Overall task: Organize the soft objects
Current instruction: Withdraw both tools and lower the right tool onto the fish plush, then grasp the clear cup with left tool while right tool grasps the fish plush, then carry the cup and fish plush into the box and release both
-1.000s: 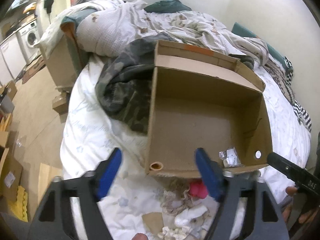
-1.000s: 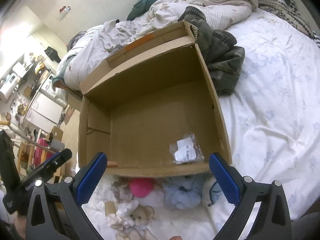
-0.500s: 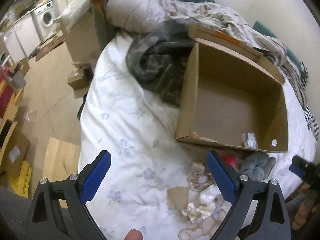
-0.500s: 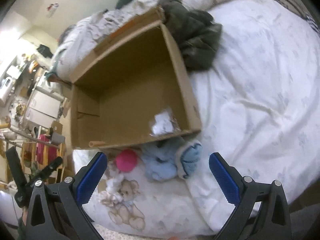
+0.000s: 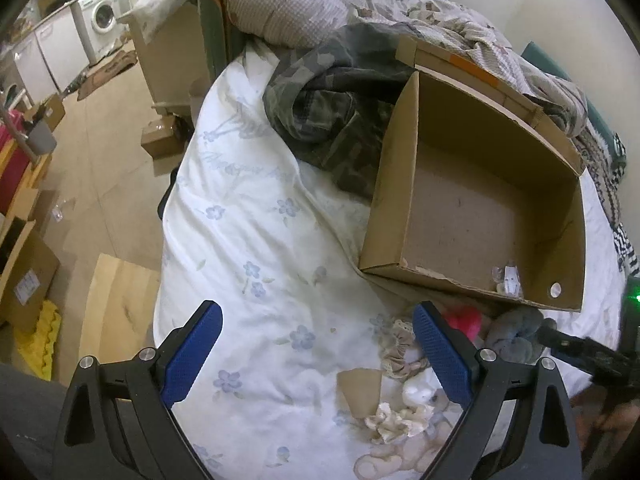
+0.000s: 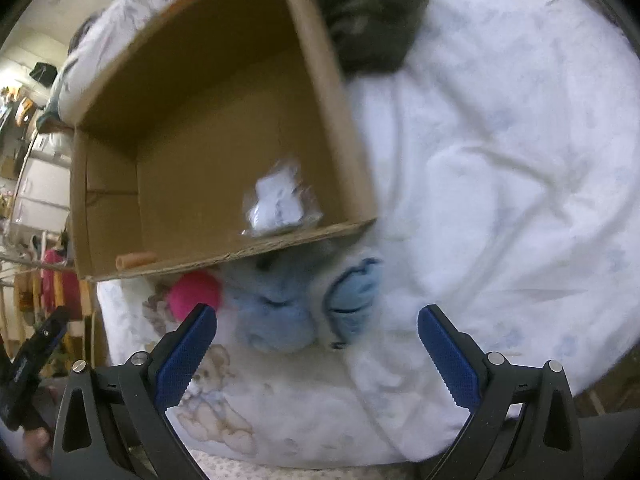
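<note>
An open cardboard box (image 5: 392, 208) (image 6: 340, 92) lies on the bed, holding only a small plastic packet (image 5: 507, 278) (image 6: 278, 202). Soft toys lie on the white sheet in front of it: a pink ball (image 5: 464, 318) (image 6: 194, 294), a blue plush (image 5: 514, 332) (image 6: 276, 312), a light blue cloth (image 6: 356, 292), a beige frilly toy (image 5: 398, 348) and a teddy bear (image 5: 400, 452) (image 6: 212, 408). My left gripper (image 5: 316, 356) is open and empty above the sheet, left of the toys. My right gripper (image 6: 316, 354) is open and empty, just short of the blue plush.
A camouflage jacket (image 5: 332, 100) (image 6: 372, 12) lies behind the box, with crumpled bedding (image 5: 440, 28) beyond. The bed's left edge drops to a floor with cardboard boxes (image 5: 28, 276) and a washing machine (image 5: 102, 16). A cardboard scrap (image 5: 360, 394) lies by the toys.
Both grippers pulled back and away from the box; the left one swung left over the sheet. The toys in front of the box came into fuller view. Both stayed open.
</note>
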Motion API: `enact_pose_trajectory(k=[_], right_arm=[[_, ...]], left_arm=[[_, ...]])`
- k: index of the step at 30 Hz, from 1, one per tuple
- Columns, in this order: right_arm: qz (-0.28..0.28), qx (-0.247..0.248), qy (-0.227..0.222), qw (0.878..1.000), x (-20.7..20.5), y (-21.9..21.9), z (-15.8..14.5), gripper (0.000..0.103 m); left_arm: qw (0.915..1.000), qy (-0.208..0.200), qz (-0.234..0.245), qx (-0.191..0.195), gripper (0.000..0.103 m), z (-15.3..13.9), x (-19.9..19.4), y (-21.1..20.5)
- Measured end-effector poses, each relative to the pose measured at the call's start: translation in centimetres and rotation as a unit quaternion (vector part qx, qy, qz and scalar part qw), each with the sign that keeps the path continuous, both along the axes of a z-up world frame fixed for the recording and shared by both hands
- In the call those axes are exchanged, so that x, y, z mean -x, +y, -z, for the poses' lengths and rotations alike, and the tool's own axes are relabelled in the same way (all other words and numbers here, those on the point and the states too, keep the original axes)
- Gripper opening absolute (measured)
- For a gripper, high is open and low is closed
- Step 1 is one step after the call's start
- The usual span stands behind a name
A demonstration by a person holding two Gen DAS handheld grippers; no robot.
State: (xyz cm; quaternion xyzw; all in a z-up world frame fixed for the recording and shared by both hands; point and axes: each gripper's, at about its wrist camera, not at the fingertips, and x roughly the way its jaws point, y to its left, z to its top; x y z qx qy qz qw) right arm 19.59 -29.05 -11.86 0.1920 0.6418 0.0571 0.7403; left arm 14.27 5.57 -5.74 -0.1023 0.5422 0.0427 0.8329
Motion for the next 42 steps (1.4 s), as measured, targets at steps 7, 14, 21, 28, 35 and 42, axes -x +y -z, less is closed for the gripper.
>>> enact_pose_trajectory(k=[7,14,21,28,35,42], right_arm=[[-0.054,0.053,0.024,0.997,-2.2,4.4,2.6,0.103],[-0.086,0.089,-0.001,0.992,-1.9,5.9,1.6,0.046],[-0.085,-0.002,-0.044,0.995,0.6,3.9,-2.3,0.030],[-0.055,-0.108,-0.126,0.985,2.5,1.6,-7.4,0.028],[-0.027,-0.118,-0.142,0.983,2.3,0.8,-8.3,0.027],[-0.034,-0.119,-0.145,0.982,2.4,0.4,-8.3,0.027]], left_arm=[[0.9998,0.017,-0.003,-0.001,0.095,0.8,0.2,0.4],[0.9940,0.100,0.000,0.044,0.068,4.8,0.4,0.6],[0.9856,0.149,0.027,0.075,0.058,7.5,0.0,-1.7],[0.9785,0.183,0.040,0.086,0.049,9.3,-0.3,-3.6],[0.9804,0.173,0.051,0.079,0.010,9.0,-0.6,-4.3],[0.9903,0.100,0.043,0.086,0.009,5.0,-0.9,-3.5]])
